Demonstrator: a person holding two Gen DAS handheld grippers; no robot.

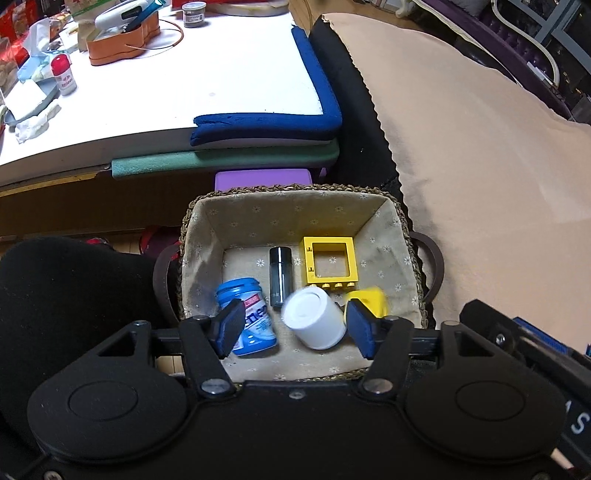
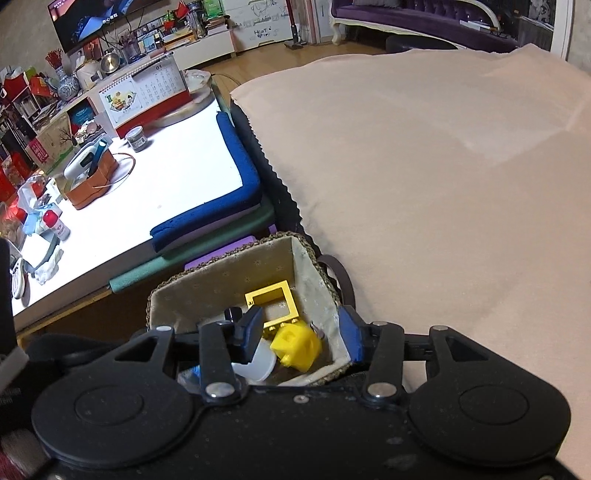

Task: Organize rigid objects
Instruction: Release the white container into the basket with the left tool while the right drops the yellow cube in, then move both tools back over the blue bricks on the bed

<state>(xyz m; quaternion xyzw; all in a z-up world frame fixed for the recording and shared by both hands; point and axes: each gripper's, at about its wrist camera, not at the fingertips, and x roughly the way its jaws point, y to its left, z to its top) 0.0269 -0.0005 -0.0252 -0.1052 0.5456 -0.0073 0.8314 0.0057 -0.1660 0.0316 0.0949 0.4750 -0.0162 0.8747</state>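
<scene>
A woven basket (image 1: 207,221) with a flowered cloth lining holds a blue gum bottle (image 1: 255,317), a dark metal cylinder (image 1: 280,275), a yellow square frame (image 1: 328,264), a white cup (image 1: 314,323) and a yellow cube (image 1: 369,301). My left gripper (image 1: 295,326) hangs over the basket, open. The white cup lies tilted and blurred between its pads, touching neither. In the right wrist view my right gripper (image 2: 300,334) is open above the same basket (image 2: 177,295). The yellow cube (image 2: 295,349) sits loose between its fingers, beside the white cup (image 2: 258,363) and the yellow frame (image 2: 271,297).
A beige cloth (image 1: 480,166) covers the surface right of the basket. To the left stands a white table (image 1: 184,85) with blue foam edging (image 1: 317,85), carrying an orange box (image 1: 122,40), a small jar (image 1: 194,14) and clutter. A purple block (image 1: 262,181) sits behind the basket.
</scene>
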